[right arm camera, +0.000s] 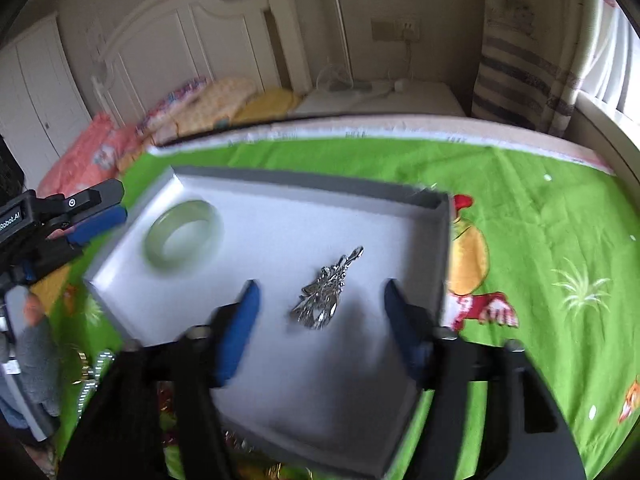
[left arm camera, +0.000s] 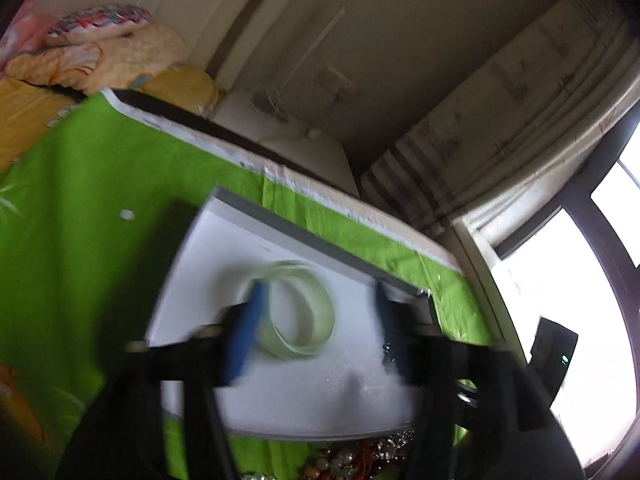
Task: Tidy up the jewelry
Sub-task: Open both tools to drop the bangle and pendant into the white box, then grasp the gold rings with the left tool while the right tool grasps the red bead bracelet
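A grey tray (right arm camera: 436, 240) with a white floor lies on the green cloth. A pale green jade bangle (right arm camera: 182, 236) lies flat in its far left corner; in the left wrist view the bangle (left arm camera: 298, 314) sits between the fingers, next to the left one. A silver pendant (right arm camera: 326, 292) lies on the tray floor. My right gripper (right arm camera: 320, 300) is open, its blue fingers either side of the pendant. My left gripper (left arm camera: 318, 304) is open over the tray; it also shows at the left edge of the right wrist view (right arm camera: 86, 220).
A heap of loose beads and jewelry (left arm camera: 360, 456) lies on the green cloth (right arm camera: 540, 240) at the tray's near edge. Pillows and folded bedding (right arm camera: 192, 108) lie beyond the cloth, by a white headboard. A striped curtain (right arm camera: 516, 64) and a window are at the right.
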Demonstrator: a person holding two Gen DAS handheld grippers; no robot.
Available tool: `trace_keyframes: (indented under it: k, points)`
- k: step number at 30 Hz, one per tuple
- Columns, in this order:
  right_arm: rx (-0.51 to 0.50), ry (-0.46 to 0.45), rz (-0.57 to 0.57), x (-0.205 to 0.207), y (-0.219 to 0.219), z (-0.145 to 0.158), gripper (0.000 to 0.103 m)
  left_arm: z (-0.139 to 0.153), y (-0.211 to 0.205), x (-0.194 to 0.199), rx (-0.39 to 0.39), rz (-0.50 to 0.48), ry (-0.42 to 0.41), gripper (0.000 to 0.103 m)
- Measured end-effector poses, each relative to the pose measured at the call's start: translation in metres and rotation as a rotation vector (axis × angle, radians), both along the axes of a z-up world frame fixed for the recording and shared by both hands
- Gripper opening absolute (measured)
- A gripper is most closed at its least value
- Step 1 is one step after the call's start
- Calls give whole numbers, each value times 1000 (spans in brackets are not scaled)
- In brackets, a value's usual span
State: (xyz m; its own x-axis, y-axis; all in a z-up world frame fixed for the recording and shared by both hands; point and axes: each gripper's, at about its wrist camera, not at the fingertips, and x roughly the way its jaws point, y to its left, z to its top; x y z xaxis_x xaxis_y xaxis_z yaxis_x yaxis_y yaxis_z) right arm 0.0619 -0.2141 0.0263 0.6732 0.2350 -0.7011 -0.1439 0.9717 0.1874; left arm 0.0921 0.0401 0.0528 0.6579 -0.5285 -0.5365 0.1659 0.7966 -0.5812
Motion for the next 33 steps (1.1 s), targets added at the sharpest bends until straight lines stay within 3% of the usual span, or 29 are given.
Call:
trace_keyframes:
  k: [3, 9, 12, 14, 22, 26, 29, 33]
  points:
    - [21, -45, 22, -27, -9, 10, 65, 6, 5, -17, 43, 14, -24, 73]
    - [18, -89, 50, -87, -22, 12, 65, 18, -6, -78, 350, 60, -120, 100]
    - [40, -91, 72, -111, -24, 8, 65, 18, -8, -116, 479, 80, -163, 101]
    - [54, -91, 98, -125, -21, 5, 65, 14, -1, -134, 509, 90, -167, 101]
    - [-13, -35, 242, -155, 24, -13, 64, -24, 49, -170, 431, 124, -52, 100]
    - [-64, -6, 249, -157, 39, -19, 54, -30, 69, -172, 324, 151, -35, 100]
    - [-34, 65, 242, -153, 42, -27, 50, -35, 70, -167, 302, 130, -7, 100]
    - [-6, 92, 211, -148, 40, -28, 47, -34, 66, -167, 298, 125, -10, 100]
